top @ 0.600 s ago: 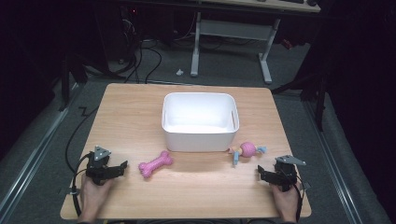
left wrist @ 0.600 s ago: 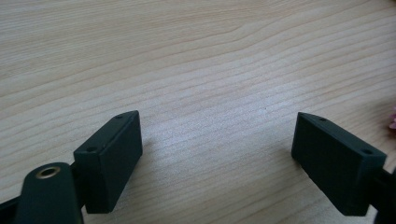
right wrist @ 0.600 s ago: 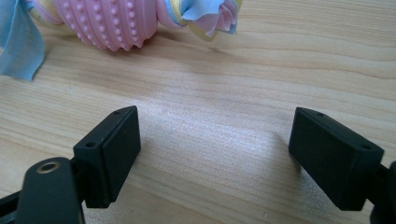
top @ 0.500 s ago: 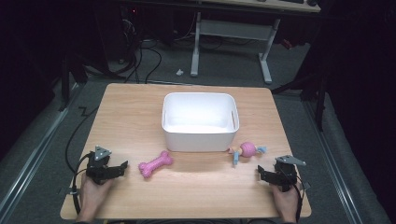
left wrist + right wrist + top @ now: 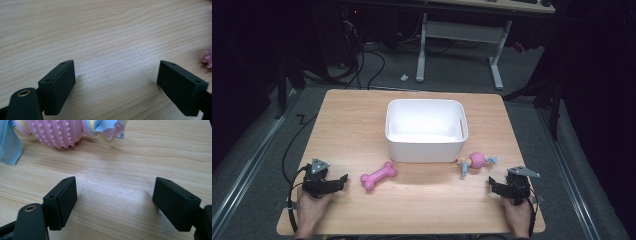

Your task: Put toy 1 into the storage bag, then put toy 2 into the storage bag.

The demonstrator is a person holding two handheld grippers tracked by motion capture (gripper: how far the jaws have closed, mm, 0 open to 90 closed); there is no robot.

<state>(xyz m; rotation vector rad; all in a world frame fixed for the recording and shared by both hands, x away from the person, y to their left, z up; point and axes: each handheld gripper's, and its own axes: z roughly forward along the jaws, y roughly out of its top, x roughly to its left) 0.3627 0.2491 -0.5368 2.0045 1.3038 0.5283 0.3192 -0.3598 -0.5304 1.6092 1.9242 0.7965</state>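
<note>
Both grippers, left gripper (image 5: 343, 178) and right gripper (image 5: 490, 184), rest fingers wide on the surface (image 5: 422, 200), nothing held; likely next, grab the bone toy (image 5: 378, 176).

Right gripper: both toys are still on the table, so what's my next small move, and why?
Probably ease the right gripper forward toward the pink ball toy. Its jaws are open with only bare table between them, the toy lies just ahead, and the white bin beside it looks empty.
</note>
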